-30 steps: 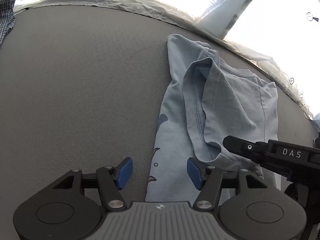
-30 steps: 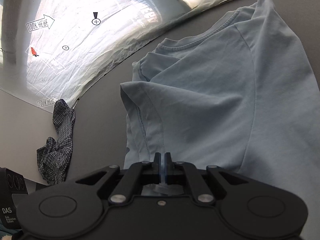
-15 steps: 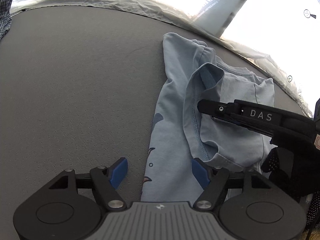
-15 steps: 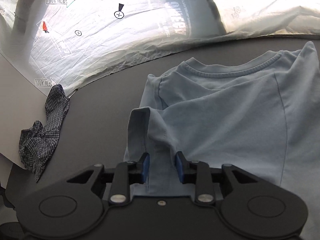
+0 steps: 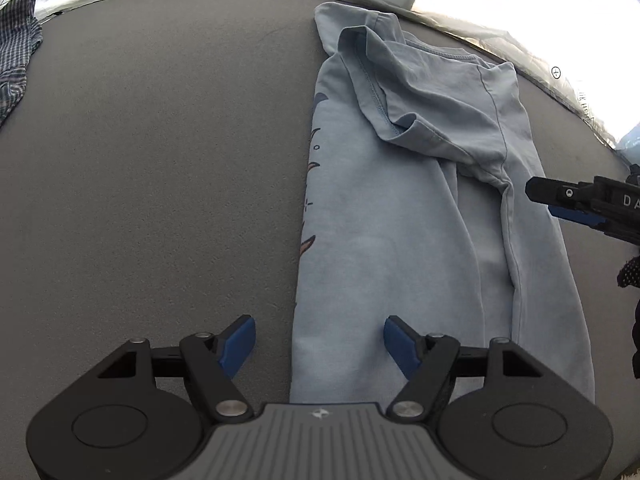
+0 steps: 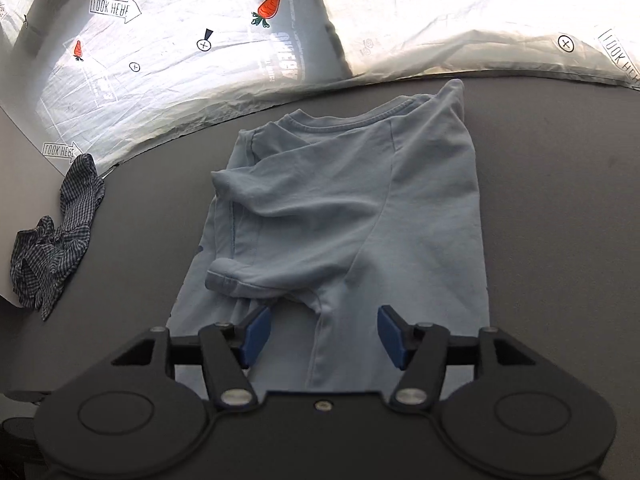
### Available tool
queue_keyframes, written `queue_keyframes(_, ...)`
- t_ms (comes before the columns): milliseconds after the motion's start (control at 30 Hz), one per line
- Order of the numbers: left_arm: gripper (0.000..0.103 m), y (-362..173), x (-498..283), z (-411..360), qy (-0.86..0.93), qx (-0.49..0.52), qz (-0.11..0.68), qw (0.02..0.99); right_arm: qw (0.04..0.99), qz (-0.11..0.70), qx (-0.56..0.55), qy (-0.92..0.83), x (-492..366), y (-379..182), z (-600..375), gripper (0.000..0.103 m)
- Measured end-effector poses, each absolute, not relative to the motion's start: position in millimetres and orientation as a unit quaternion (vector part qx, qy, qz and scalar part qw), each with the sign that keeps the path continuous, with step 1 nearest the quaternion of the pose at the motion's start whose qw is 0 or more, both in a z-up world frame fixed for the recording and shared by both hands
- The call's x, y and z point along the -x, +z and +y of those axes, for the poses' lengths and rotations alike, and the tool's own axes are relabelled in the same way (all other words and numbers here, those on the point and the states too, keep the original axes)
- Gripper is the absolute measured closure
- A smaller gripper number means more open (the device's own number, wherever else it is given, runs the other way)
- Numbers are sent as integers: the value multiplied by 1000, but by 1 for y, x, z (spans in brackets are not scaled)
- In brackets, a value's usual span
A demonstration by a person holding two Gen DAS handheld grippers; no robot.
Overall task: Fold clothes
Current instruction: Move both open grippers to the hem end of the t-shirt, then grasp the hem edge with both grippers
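A light blue T-shirt (image 5: 400, 208) (image 6: 352, 208) lies on the dark grey table, folded lengthwise, its sleeve (image 5: 384, 92) (image 6: 236, 276) turned in on top. My left gripper (image 5: 319, 338) hangs open above the shirt's left edge near the hem, nothing between its blue pads (image 5: 240, 340). My right gripper (image 6: 323, 336) stands over the shirt's middle, its jaws opening, the cloth lying free below them. That right gripper (image 5: 560, 204) also shows in the left wrist view at the shirt's right edge.
A checked dark cloth (image 6: 56, 240) (image 5: 16, 56) lies crumpled at the table's left end. A crinkled white sheet (image 6: 200, 40) with carrot prints and arrows rises behind the table. The grey tabletop (image 5: 140, 160) stretches left of the shirt. A dark glove (image 5: 632, 272) shows at right.
My right gripper opened and let go of the sleeve, which now lies folded in on the shirt, then drew back to the right. My left gripper pulled back toward the hem.
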State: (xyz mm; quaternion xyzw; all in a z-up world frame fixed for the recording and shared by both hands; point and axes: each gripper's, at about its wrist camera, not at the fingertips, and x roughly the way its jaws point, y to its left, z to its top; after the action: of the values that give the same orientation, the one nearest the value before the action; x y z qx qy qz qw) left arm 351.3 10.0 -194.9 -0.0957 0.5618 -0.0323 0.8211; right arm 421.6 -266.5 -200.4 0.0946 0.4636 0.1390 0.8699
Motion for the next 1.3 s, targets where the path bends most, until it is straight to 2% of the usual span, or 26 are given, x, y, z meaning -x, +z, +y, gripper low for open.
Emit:
queue_keyframes(233,31,-192,-296,12,-26,134,563,815,850,504,-119,95,-329,-216,-318,36)
queue_keyframes(567,35,-193,-226,8,-47,152,577,801,824,518,-203,107,-239,-225,-340,45)
queue_keyframes(733,48,-193,-197,13,-57,173,587,789,809,520,-252,107,-208,-231,-351,54)
queue_keyframes(933,60,-194,-171,21,-64,198,599,773,791,523,-297,109,-175,-238,-362,64)
queue_keyframes(1200,64,-197,-162,30,-60,233,605,759,770,536,-328,111,-152,-243,-372,69)
queue_keyframes(1267,72,-197,-163,29,-59,229,610,757,767,540,-327,114,-153,-244,-373,71)
queue_keyframes(1300,87,-197,-164,29,-65,233,609,755,766,544,-324,115,-154,-244,-373,71)
